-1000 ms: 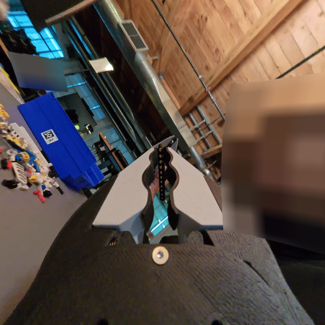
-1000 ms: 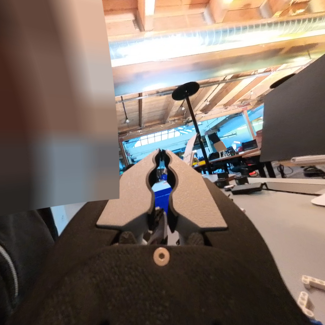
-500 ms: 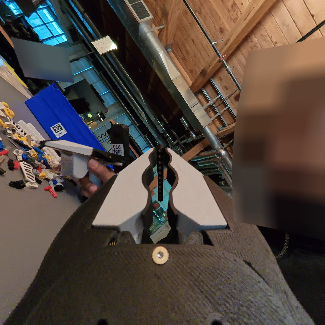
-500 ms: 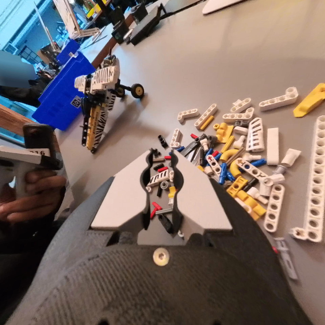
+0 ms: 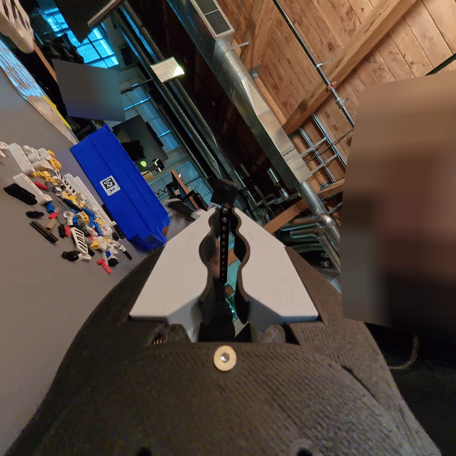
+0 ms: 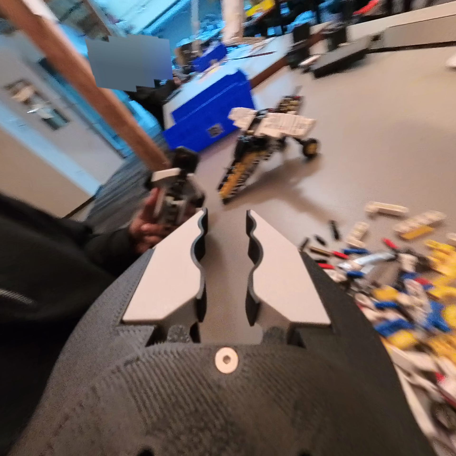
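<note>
2 grippers show; the left gripper (image 5: 224,212) is raised toward the wooden ceiling and its fingers (image 5: 187,256) are clamped on a thin black strip with holes (image 5: 223,243), which stands upright between them. The right gripper (image 6: 226,217) hangs over the grey table (image 6: 370,153) with its fingers wide apart and nothing between them; the picture is blurred, but it seems nearest to the pile of small plastic pieces (image 6: 394,271). Judging by this, 1 piece is in hand and the other tool is free beside the loose pieces. A blue bin (image 5: 118,187) lies on the table beyond the pile; its inside is hidden. A half-built model (image 6: 266,143) stands near it.
</note>
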`<state>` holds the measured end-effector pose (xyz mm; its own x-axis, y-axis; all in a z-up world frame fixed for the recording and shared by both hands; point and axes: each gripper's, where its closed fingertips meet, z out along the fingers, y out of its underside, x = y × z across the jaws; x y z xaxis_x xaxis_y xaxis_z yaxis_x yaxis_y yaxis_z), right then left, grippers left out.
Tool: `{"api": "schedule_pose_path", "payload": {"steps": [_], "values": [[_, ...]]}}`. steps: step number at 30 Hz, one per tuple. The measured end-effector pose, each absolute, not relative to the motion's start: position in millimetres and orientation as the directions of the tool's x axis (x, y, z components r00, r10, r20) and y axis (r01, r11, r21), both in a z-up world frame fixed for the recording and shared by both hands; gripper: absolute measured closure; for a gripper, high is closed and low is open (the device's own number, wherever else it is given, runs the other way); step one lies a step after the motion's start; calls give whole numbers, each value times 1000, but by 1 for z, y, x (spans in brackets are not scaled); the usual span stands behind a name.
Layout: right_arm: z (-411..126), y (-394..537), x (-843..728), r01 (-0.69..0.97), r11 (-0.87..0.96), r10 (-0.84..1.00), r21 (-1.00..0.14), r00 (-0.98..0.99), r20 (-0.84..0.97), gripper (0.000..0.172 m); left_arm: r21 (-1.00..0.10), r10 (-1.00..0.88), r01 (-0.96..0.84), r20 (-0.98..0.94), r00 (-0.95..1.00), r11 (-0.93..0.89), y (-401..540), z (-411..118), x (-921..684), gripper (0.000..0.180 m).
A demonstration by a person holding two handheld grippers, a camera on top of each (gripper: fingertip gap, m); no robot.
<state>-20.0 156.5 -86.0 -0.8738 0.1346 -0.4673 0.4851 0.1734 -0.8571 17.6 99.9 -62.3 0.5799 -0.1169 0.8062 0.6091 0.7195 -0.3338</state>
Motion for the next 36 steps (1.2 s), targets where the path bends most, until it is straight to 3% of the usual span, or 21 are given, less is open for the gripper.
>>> {"api": "schedule_pose_path", "payload": {"steps": [3, 7, 11, 15, 23, 28, 30, 36], "values": [[-77, 137, 14, 456, 224, 2, -861, -884, -468, 133, -365, -68, 587, 808, 586, 723, 98, -64, 15, 177], [-87, 118, 37, 370, 323, -37, -871, -915, -403, 123, -418, -3, 558, 798, 602, 716, 100, -63, 17, 177], [-96, 105, 47, 364, 362, -52, -858, -911, -408, 136, -458, 43, 526, 782, 622, 716, 100, -61, 18, 177], [-97, 101, 46, 359, 352, -50, -864, -915, -400, 162, -458, 50, 505, 775, 630, 731, 96, -58, 19, 177], [-89, 107, 41, 385, 306, -57, -871, -906, -420, 164, -468, 47, 485, 753, 656, 739, 98, -53, 21, 176], [-92, 104, 41, 383, 313, -43, -869, -908, -416, 152, -462, 46, 481, 755, 654, 745, 95, -53, 20, 177], [-97, 103, 41, 361, 338, -30, -869, -919, -394, 166, -459, 45, 482, 757, 652, 746, 95, -53, 20, 176], [-82, 105, 39, 362, 262, -51, -895, -921, -387, 165, -464, 49, 473, 750, 660, 749, 92, -52, 20, 177]]}}
